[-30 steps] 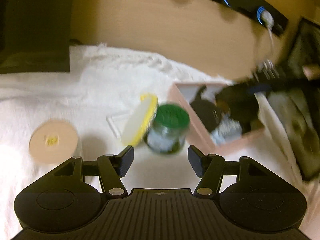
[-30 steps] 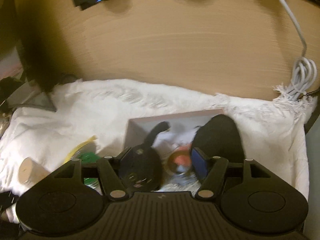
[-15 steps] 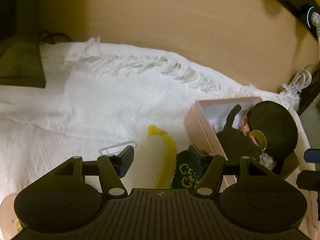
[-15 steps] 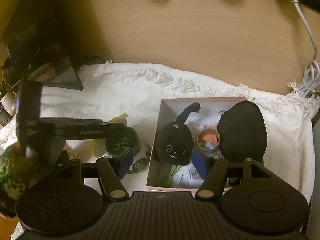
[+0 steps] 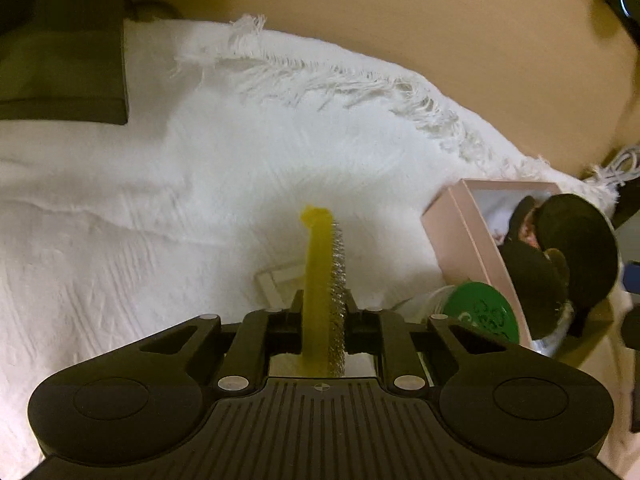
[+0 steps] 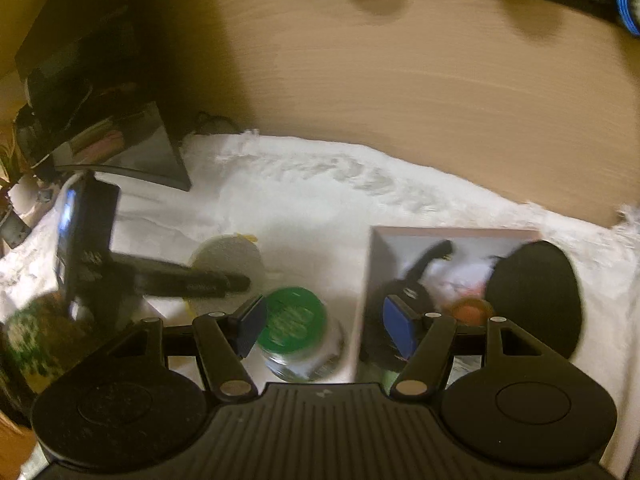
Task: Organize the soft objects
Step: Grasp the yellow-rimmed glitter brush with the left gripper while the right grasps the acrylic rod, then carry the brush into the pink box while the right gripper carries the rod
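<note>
Sponge (image 5: 320,280) edge-on between left tongs (image 5: 323,312) — just closed, clamping it; right tongs (image 6: 324,328) wide, empty

White fringed cloth (image 5: 160,208) covers wooden desk (image 6: 400,92); green-lidded glass jar (image 6: 294,320) stands on it; dark monitor base (image 5: 64,64) at rear left.

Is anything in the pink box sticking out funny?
Yes. The round black pad is propped at a tilt on the pink box, hanging over its right edge instead of lying inside. The black cat plush sits inside properly. Beside the box, the green-lidded jar stands upright on the white blanket.
</note>
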The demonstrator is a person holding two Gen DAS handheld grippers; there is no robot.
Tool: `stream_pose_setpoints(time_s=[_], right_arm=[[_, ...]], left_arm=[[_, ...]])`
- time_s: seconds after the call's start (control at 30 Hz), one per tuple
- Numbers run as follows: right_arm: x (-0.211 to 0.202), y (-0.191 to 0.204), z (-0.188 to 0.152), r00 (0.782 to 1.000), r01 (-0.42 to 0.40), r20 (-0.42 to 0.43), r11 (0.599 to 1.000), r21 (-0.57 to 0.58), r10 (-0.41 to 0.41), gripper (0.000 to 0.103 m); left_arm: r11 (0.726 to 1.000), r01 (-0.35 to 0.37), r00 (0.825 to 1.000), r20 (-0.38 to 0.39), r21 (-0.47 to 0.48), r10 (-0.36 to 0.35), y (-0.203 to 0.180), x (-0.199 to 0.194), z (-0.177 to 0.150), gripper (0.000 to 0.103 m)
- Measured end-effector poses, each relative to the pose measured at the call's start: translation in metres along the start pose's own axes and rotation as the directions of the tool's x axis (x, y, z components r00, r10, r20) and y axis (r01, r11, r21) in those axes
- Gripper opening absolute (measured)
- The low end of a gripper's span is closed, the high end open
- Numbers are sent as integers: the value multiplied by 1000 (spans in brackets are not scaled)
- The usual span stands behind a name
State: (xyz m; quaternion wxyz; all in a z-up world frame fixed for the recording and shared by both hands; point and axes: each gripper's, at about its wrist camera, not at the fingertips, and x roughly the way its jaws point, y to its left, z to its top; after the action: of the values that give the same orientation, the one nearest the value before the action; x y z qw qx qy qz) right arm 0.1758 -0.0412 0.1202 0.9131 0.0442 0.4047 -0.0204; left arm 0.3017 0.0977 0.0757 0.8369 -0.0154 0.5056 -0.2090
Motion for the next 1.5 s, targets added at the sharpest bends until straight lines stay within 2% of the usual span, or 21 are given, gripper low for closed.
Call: stream_pose_setpoints(time_s=[0.13,0.23,0.33,0.43,0.53,0.67,0.73,0.77,0.83,0.87,0.9,0.97,1.1,1.17,1.3,1.4,1.5], right_arm=[[25,17,21,998,-23,-51,1000,17,24,65],[52,37,37,995,-37,-93,999,-3,37,65],[95,62,51,981,-62,-185,998,-21,57,65],[148,85,62,953,-71,-299,997,-34,57,65],[196,100,65,933,7,-358,997,-80,-35,65],[236,100,61,896,85,-426,991,-104,-122,65],[247,99,57,878,96,-460,990,-106,-135,67],[248,100,55,876,98,-462,989,-111,-138,69],[246,103,52,880,91,-456,989,-114,-134,70],[245,104,50,882,91,-452,989,-120,-136,68],[242,106,47,884,90,-446,987,-131,-140,61],[232,110,42,890,56,-440,988,-147,-116,61],[195,114,41,921,-6,-387,991,-132,-46,61],[166,113,48,938,-32,-345,991,-127,-14,61],[88,104,67,971,-97,-228,986,-132,65,61],[26,91,74,986,-117,-135,983,-143,98,61],[-33,69,77,994,-103,-38,985,-141,98,61]], left_arm=[[1000,11,993,118,-27,-7,20,-46,-4,18],[997,12,975,224,-78,6,49,-96,-12,18],[989,-2,956,290,-146,45,82,-133,-28,18],[978,0,946,316,-210,68,111,-157,-51,18],[960,14,940,331,-280,83,135,-175,-82,18],[920,55,939,332,-388,84,163,-184,-122,18],[895,74,942,327,-439,83,173,-182,-140,18],[884,81,943,323,-461,82,177,-180,-147,18],[861,94,945,316,-500,81,186,-176,-157,18],[853,100,946,315,-513,79,189,-176,-160,18],[848,105,946,316,-520,77,189,-175,-162,18],[845,109,944,321,-524,77,189,-177,-164,18],[853,119,936,345,-508,75,181,-190,-159,18],[860,136,928,368,-493,64,173,-201,-153,18],[902,178,906,424,-393,6,135,-220,-127,18],[922,243,889,450,-301,-87,95,-222,-99,18],[935,293,880,438,-200,-183,48,-215,-71,18]])
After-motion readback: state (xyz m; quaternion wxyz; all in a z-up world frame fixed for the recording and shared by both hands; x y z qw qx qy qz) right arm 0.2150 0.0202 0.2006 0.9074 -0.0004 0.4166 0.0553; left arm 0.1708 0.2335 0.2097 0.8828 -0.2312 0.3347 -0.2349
